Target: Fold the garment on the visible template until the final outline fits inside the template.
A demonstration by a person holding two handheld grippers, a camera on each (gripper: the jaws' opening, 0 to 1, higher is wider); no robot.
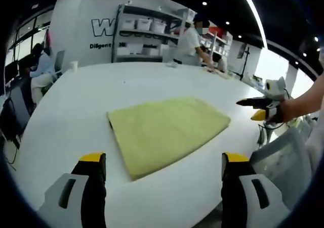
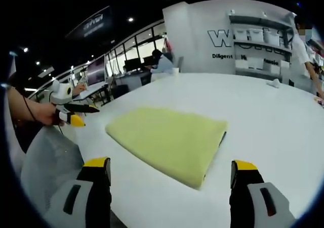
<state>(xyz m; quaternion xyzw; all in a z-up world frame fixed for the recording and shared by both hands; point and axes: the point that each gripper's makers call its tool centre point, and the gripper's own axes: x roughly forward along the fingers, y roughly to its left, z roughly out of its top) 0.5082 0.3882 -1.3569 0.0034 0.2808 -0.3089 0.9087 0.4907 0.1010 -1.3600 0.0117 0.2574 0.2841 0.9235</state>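
Observation:
A pale yellow garment (image 1: 167,132) lies folded into a flat rectangle in the middle of the white table (image 1: 76,111). In the left gripper view my left gripper (image 1: 163,161) is open, its yellow-tipped jaws wide apart just short of the garment's near edge, holding nothing. My right gripper (image 1: 259,105) is held by a hand off the garment's right side, past the table edge. In the right gripper view the garment (image 2: 169,139) lies ahead, and my right gripper (image 2: 171,166) stands open and empty. The left gripper (image 2: 75,112) shows at the left, beyond the table edge.
A grey chair back (image 1: 283,162) stands by the table edge near me, also seen as a grey chair (image 2: 48,160). A white cup (image 1: 74,65) sits at the table's far left. A person (image 1: 190,43) stands by the shelves (image 1: 142,36); another sits at the left.

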